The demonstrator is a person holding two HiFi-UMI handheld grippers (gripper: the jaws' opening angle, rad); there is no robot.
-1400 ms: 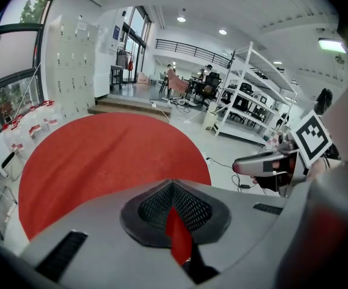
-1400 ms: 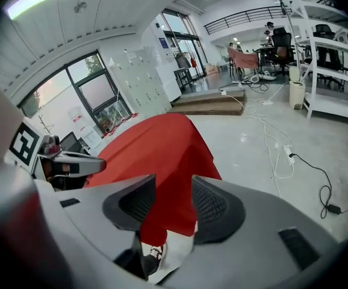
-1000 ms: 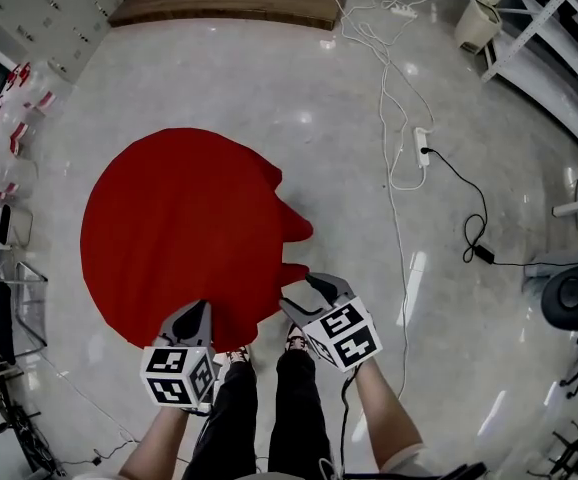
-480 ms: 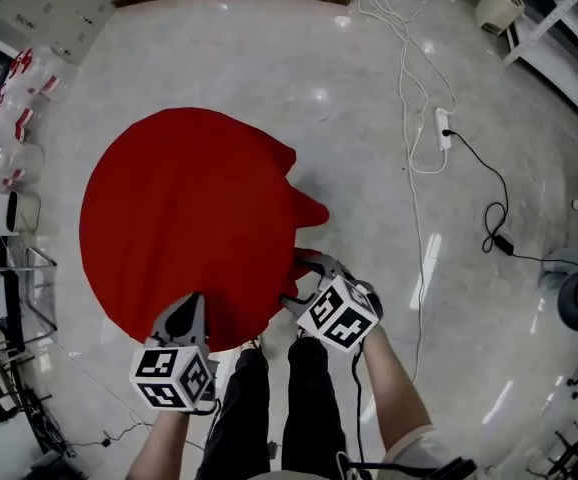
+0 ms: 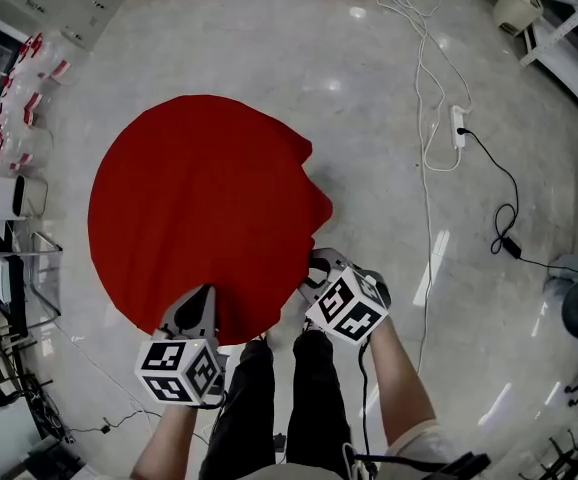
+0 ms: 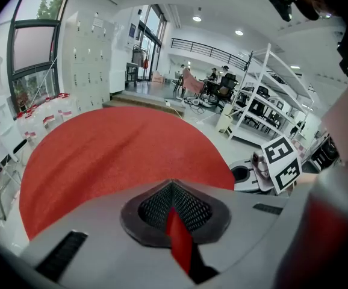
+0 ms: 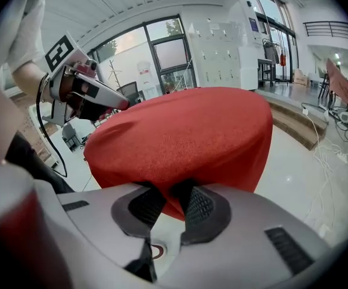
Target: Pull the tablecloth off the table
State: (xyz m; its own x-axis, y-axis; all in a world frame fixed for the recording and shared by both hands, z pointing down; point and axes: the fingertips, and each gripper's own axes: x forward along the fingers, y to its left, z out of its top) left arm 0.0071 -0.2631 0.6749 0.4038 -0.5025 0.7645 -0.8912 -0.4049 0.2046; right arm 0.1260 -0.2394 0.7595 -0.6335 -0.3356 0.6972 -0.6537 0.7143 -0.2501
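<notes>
A red round tablecloth (image 5: 204, 208) covers a round table and hangs over its rim. My left gripper (image 5: 201, 296) is shut on the cloth's near edge; in the left gripper view a strip of red cloth (image 6: 120, 149) is pinched in my left gripper (image 6: 174, 212). My right gripper (image 5: 316, 268) is at the cloth's near right edge. Its jaws have just been closing, and in the right gripper view a fold of the hanging tablecloth (image 7: 186, 131) is caught in my right gripper (image 7: 173, 200).
The person's legs (image 5: 279, 398) stand between the grippers on a pale glossy floor. White cables and a power strip (image 5: 459, 128) run along the right, with a black cable (image 5: 504, 218) beside them. Racks with containers (image 5: 9, 118) line the left.
The right gripper has moved in against the cloth's right edge, rolled, and closed its jaws on the fabric. The left gripper has stayed shut on the near edge.
</notes>
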